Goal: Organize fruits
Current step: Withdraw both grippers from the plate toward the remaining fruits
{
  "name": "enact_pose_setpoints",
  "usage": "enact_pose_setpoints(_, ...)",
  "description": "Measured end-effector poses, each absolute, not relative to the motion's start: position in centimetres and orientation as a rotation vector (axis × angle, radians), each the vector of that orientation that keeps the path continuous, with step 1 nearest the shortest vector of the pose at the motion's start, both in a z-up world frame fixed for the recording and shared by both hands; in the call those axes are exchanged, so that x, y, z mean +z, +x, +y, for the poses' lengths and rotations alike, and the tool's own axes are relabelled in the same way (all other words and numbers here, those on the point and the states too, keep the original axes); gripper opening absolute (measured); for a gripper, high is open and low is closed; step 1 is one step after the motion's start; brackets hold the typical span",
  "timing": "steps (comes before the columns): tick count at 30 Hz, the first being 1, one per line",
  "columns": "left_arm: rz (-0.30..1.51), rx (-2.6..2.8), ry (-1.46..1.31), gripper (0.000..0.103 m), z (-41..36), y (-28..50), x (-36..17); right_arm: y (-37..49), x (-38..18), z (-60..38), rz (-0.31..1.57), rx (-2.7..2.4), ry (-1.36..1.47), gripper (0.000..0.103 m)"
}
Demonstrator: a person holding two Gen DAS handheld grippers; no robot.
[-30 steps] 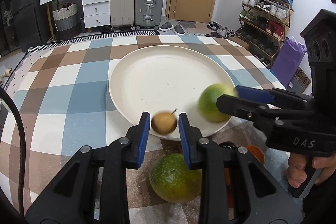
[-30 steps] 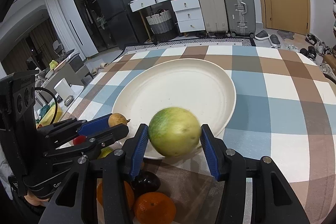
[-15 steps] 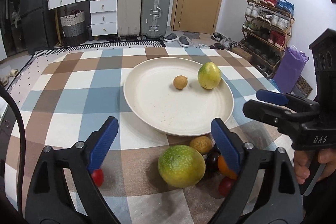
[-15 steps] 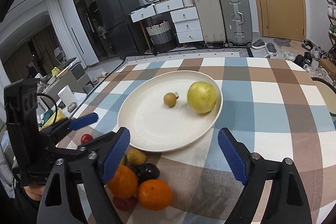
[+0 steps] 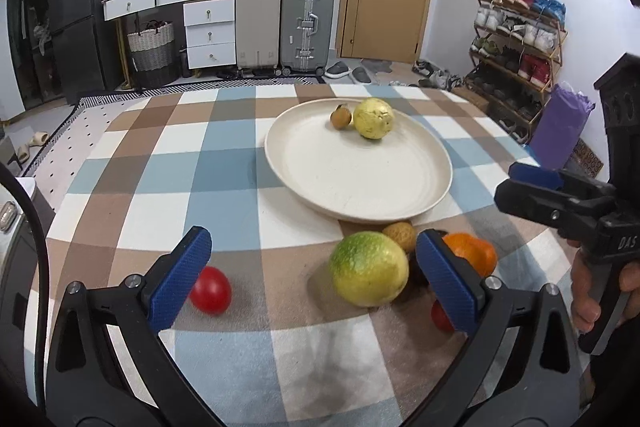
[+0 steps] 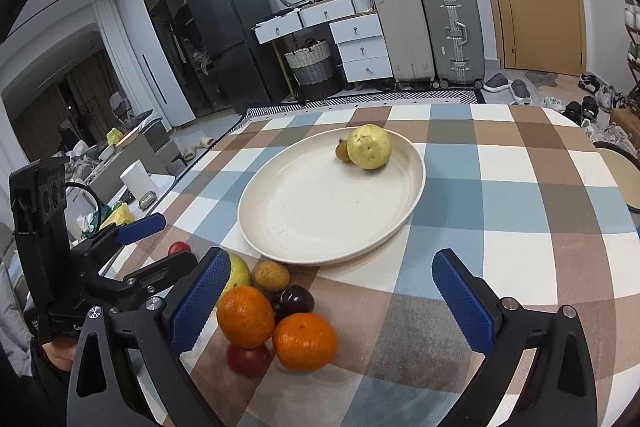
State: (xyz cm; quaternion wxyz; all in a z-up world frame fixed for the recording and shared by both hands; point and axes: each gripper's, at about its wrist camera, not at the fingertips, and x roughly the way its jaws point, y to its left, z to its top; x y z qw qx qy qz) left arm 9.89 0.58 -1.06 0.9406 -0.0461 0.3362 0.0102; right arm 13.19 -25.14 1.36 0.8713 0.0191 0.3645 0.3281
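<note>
The left tool [image 5: 312, 275] hangs over the near edge of the checked tabletop [image 5: 224, 163], its ribbed blue pads spreading wide with nothing pressed between them. A knobbly green-yellow citrus [image 5: 369, 269] lies on the cloth in that gap, close to the right-hand pad, and a smooth red tomato [image 5: 211, 290] sits just behind the other pad. The right tool [image 6: 332, 291] is likewise opening, bare cloth in front of it; two glossy oranges [image 6: 245, 315] rest beside its left-hand pad, with a dark plum [image 6: 296, 299] and a rough tan fruit [image 6: 272, 275] touching in the same cluster.

Well beyond both tools stands the round, cream, matte plate [image 5: 360, 195]. On its far side a pale yellow, dimpled fruit [image 5: 373, 118] rests against a small brown round one [image 5: 341, 117] with a short stalk.
</note>
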Motion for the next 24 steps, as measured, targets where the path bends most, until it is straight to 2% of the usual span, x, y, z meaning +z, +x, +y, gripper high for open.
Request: enact_pose_setpoints(24,0.749,0.133,-0.152,0.102,4.5,7.1,-2.7,10.8,0.3,-22.4,0.793,0.796,-0.070,0.103)
